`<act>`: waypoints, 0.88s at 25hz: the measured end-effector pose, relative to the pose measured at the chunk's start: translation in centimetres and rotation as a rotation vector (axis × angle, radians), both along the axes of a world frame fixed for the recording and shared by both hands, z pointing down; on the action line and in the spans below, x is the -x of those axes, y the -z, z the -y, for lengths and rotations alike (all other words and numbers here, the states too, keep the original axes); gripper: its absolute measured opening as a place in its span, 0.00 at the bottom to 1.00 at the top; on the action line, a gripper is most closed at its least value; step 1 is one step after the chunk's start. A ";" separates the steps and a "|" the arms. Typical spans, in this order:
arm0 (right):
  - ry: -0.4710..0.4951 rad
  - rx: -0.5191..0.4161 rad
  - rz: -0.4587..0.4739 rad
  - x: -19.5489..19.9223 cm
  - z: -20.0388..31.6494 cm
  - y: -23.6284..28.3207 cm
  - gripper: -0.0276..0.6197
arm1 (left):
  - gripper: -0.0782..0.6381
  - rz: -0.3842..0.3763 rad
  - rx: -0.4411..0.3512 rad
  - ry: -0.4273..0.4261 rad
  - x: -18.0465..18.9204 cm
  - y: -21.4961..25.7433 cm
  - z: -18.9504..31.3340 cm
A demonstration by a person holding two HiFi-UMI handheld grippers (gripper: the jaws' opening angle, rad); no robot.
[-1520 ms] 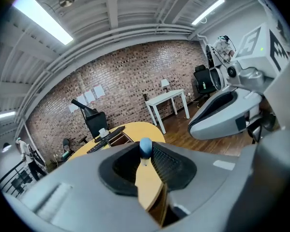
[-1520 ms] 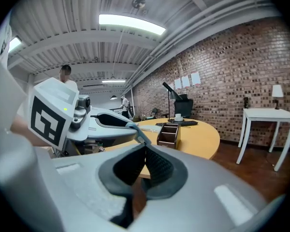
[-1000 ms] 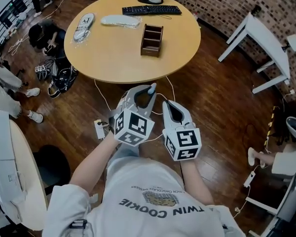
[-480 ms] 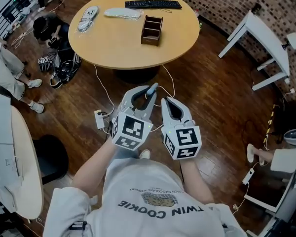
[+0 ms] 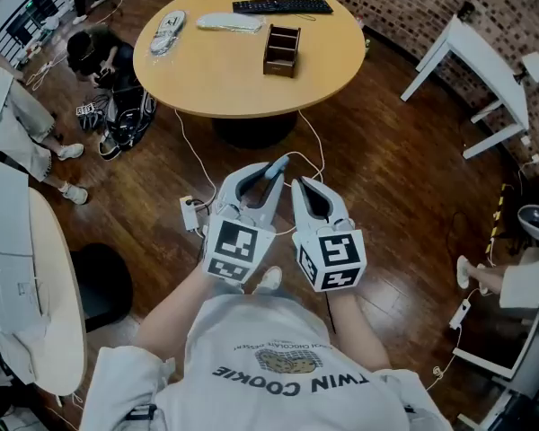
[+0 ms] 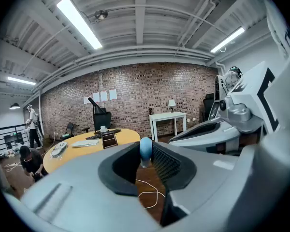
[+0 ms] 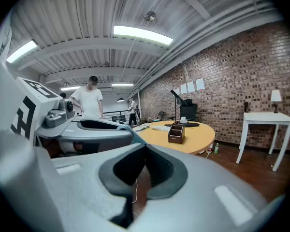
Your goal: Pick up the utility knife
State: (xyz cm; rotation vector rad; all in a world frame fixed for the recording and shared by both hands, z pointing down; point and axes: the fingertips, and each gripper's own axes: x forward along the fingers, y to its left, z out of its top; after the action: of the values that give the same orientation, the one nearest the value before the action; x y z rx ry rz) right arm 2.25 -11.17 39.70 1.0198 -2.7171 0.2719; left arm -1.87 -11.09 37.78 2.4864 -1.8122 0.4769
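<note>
The utility knife shows only as a light blue rounded end [image 5: 278,162] sticking out past the tips of my left gripper [image 5: 274,169], which is shut on it. In the left gripper view that blue end [image 6: 145,148] stands upright, pinched between the dark pads; the rest of the knife is hidden. My right gripper [image 5: 298,185] is held close beside the left, over the wooden floor. Its jaws meet at the tips [image 7: 145,146] with nothing between them.
The round wooden table [image 5: 216,70] lies ahead with a brown organizer [image 5: 281,50] and a keyboard [image 5: 282,6] on it. A white cable [image 5: 310,155] and a power strip [image 5: 190,214] lie on the floor. A white desk [image 5: 485,70] stands right; a person [image 5: 94,52] crouches left.
Both grippers have drawn back from the round table, side by side, with the blue-ended knife still in the left. The left gripper has rolled a little. The table sits farther off now.
</note>
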 end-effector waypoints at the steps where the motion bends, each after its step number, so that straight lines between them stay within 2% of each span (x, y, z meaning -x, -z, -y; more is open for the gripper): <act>1: -0.004 -0.001 0.002 0.1 -0.3 0.2 0.04 | 0.21 -0.005 -0.002 -0.002 0.0 0.1 -0.4; 14: -0.072 -0.014 0.022 3.4 -7.9 1.6 0.04 | 0.21 -0.102 -0.022 -0.002 3.3 1.3 -8.7; 22: -0.109 -0.018 0.019 4.6 -14.4 1.7 0.04 | 0.21 -0.124 -0.022 -0.023 5.1 0.9 -15.2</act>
State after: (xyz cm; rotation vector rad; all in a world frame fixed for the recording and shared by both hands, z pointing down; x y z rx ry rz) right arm -2.35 3.24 38.02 1.1789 -2.6890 0.2774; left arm -6.93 4.09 36.87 2.4919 -1.7545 0.2976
